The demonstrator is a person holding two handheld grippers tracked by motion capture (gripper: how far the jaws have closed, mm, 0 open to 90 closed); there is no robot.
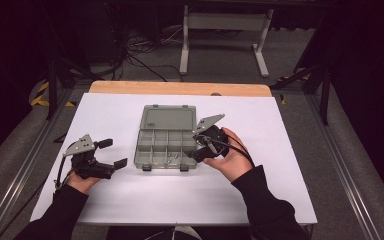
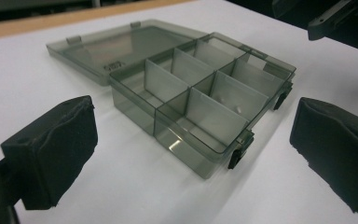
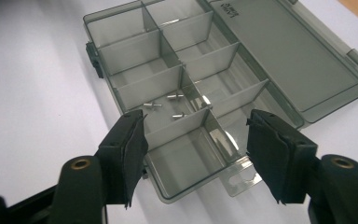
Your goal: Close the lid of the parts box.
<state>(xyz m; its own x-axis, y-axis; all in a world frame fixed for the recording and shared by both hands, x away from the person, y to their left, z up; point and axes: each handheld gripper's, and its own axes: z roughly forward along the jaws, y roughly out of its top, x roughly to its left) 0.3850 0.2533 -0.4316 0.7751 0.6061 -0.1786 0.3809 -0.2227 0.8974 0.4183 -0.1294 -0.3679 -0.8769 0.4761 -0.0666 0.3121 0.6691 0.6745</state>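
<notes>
- High view: grey compartment box [image 1: 166, 144] lies mid-table on the white table sheet [image 1: 130, 200], lid [image 1: 168, 118] flipped flat toward the far side. Left gripper [image 1: 111, 153] sits well left of the box, jaws spread, nothing between them. Right gripper [image 1: 198, 145] is at the box's right edge — its jaw tips are dark against the hand [image 1: 228, 152] and hard to separate. Small bright bits in a front compartment, too small to identify here.
- Left gripper view: both black pads [image 2: 51, 149] frame the box [image 2: 205, 98] with a wide gap, box lying beyond them, not touched. Right pad cut off by the frame edge. A dark part of the other gripper [image 2: 328, 18] cuts in at top right, mostly out of frame.
- Right gripper view: jaws apart over the near end of the box [image 3: 186, 93], pads pressing nothing. Three small metal pins [image 3: 165, 105] lie in one compartment — exact type unclear. Clear hang tab [image 3: 237, 179] sticks out from the near end, partly behind the right pad. Lid's far corner cut off.
</notes>
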